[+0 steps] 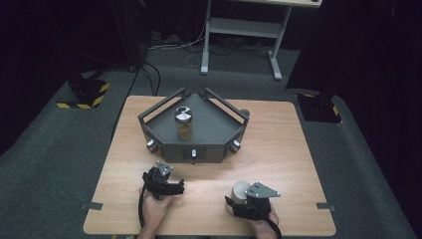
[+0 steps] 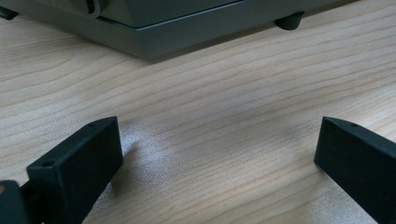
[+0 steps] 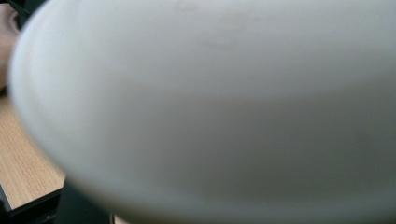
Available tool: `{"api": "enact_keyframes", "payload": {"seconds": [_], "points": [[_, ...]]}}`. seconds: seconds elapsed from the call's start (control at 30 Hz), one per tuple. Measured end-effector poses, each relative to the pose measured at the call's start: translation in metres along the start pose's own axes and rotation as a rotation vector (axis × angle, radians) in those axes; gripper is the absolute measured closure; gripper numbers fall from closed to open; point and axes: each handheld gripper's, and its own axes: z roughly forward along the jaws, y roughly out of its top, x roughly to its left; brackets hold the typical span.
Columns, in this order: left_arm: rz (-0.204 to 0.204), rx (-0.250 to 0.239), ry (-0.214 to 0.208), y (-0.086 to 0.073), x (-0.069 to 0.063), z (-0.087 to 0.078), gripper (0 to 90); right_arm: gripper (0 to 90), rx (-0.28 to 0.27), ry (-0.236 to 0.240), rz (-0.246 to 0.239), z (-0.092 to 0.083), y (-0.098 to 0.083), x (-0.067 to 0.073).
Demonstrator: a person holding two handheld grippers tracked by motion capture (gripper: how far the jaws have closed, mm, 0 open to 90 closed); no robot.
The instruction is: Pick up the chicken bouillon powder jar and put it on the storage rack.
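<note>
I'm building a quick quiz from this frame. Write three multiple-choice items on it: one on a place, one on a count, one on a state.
1. Where does the jar stand?
A. On the grey tray
B. On bare wood by the left hand-held gripper
C. On the floor

2. How many jars are on the table?
A. One
B. Two
C. Three

3. How do the jaws of the left hand-held gripper stand?
A. Clamped on the jar
B. Apart, with bare wood between them
C. Shut on a white cup

Answers:
1 A, the jar sits upright on the grey tray.
2 A, the high view shows a single jar.
3 B, the left gripper view shows a wide gap over the wood.
</note>
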Motion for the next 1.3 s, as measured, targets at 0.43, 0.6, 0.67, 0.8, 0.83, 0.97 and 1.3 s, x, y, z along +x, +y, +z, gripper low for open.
{"api": "enact_keyframes", "payload": {"seconds": [0.43, 0.6, 0.67, 0.8, 0.83, 0.97, 1.3], "points": [[0.0, 0.0, 0.0, 0.0, 0.0, 0.0, 0.9, 32.1, -0.018, -0.003, -0.009, -0.006, 0.007, -0.001], [0.0, 0.0, 0.0, 0.0, 0.0, 0.0, 0.9, 32.1, -0.027, 0.005, -0.004, -0.009, 0.012, -0.004], [0.0, 0.0, 0.0, 0.0, 0.0, 0.0, 0.9, 32.1, -0.027, 0.007, -0.009, -0.01, 0.015, -0.006], [0.0, 0.0, 0.0, 0.0, 0.0, 0.0, 1.0, 32.2, -0.021, 0.01, -0.008, -0.011, 0.02, -0.009], [0.0, 0.0, 0.0, 0.0, 0.0, 0.0, 0.9, 32.2, -0.021, 0.01, -0.008, -0.011, 0.021, -0.01], [0.0, 0.0, 0.0, 0.0, 0.0, 0.0, 0.9, 32.2, -0.017, 0.015, -0.001, -0.012, 0.025, -0.013], [0.0, 0.0, 0.0, 0.0, 0.0, 0.0, 0.9, 32.3, -0.01, 0.023, 0.002, -0.016, 0.041, -0.023]]}}
